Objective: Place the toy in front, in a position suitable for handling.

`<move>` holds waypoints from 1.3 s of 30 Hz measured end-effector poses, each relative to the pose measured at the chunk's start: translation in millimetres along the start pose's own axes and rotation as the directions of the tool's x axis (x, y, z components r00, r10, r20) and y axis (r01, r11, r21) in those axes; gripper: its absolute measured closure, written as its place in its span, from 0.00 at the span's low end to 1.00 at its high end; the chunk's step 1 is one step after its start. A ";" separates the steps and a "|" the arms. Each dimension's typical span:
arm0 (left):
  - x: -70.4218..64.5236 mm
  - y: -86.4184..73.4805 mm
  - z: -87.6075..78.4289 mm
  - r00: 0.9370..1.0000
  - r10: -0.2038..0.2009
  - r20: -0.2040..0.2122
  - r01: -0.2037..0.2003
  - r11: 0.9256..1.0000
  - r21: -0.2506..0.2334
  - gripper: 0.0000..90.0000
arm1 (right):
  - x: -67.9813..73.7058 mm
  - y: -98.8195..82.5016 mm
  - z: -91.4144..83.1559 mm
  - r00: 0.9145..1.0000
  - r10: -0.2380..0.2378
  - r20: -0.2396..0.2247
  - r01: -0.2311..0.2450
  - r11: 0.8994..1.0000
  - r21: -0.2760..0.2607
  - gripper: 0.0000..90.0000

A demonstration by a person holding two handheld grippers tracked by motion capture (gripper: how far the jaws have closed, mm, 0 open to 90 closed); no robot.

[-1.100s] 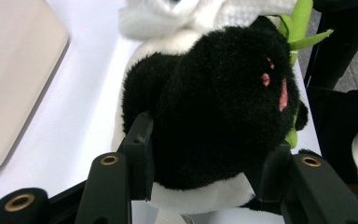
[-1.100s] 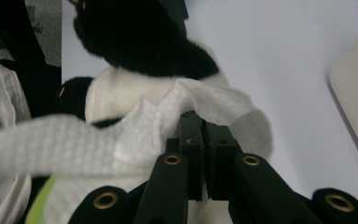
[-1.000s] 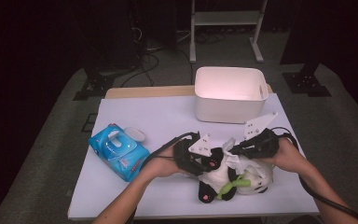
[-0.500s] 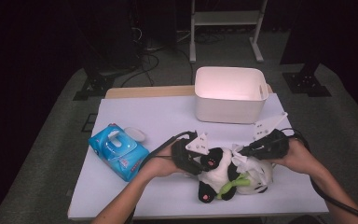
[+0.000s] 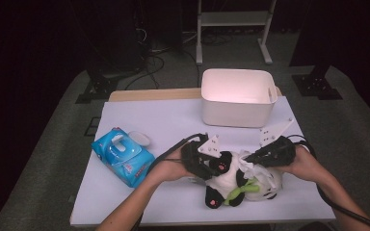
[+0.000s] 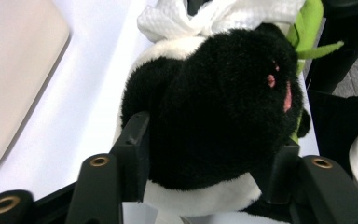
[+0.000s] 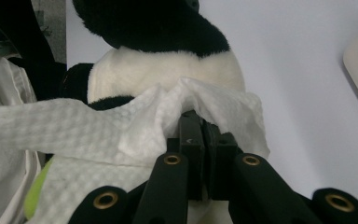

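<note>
A black-and-white panda plush point(image 5: 221, 183) with a green leaf lies at the table's front. My left gripper point(image 5: 212, 168) holds it from the left. In the left gripper view a black furry part of the panda point(image 6: 214, 107) fills the gap of that gripper point(image 6: 209, 149), both jaws touch the fur, and they have just been opening a little. My right gripper point(image 5: 248, 158) comes in from the right, shut on a white textured wipe point(image 5: 260, 172). In the right gripper view the wipe point(image 7: 74, 126) drapes from that gripper point(image 7: 199, 126) over the panda's white body point(image 7: 168, 65).
A white plastic bin point(image 5: 238, 96) stands at the back right of the white table point(image 5: 149, 115). A blue pack of wipes point(image 5: 123, 156) with its lid flipped up lies to the left. Dark floor, cables and a stand lie beyond the table.
My right gripper has shifted slightly to the right and down with the wipe against the panda. The left hand has kept its place on the plush.
</note>
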State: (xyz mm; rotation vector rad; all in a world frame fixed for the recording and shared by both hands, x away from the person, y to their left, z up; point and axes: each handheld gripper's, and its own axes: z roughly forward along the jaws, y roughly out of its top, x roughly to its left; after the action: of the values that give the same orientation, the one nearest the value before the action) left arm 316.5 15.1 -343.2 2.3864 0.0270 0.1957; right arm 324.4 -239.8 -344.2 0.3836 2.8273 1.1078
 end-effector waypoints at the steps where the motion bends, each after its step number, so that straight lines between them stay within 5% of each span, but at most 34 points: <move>1: -0.1 1.0 0.3 1.000 -0.001 -0.003 0.001 1.000 0.000 0.48 | 0.3 -0.1 0.0 1.000 0.001 0.001 -0.001 1.000 0.000 0.96; 13: -2.0 12.4 14.2 0.999 -0.033 -0.006 0.033 0.999 -0.002 0.26 | 6.7 5.0 6.6 1.000 -0.029 0.003 0.029 1.000 -0.005 0.96; 21: -3.6 16.6 16.5 1.000 -0.005 0.022 0.005 1.000 0.004 0.38 | 6.0 3.3 1.3 0.999 -0.042 0.012 0.042 0.999 0.004 0.96; 39: -4.6 12.2 12.8 0.999 -0.010 0.035 0.010 1.000 -0.002 0.38 | 2.8 -22.3 -46.1 0.996 0.009 0.093 -0.008 1.000 -0.006 0.96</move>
State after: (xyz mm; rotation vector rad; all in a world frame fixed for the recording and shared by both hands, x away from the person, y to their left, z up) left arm 313.5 -2.8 -344.8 2.3862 0.0226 0.1491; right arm 309.5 -285.2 -325.3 0.4356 2.7438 1.0706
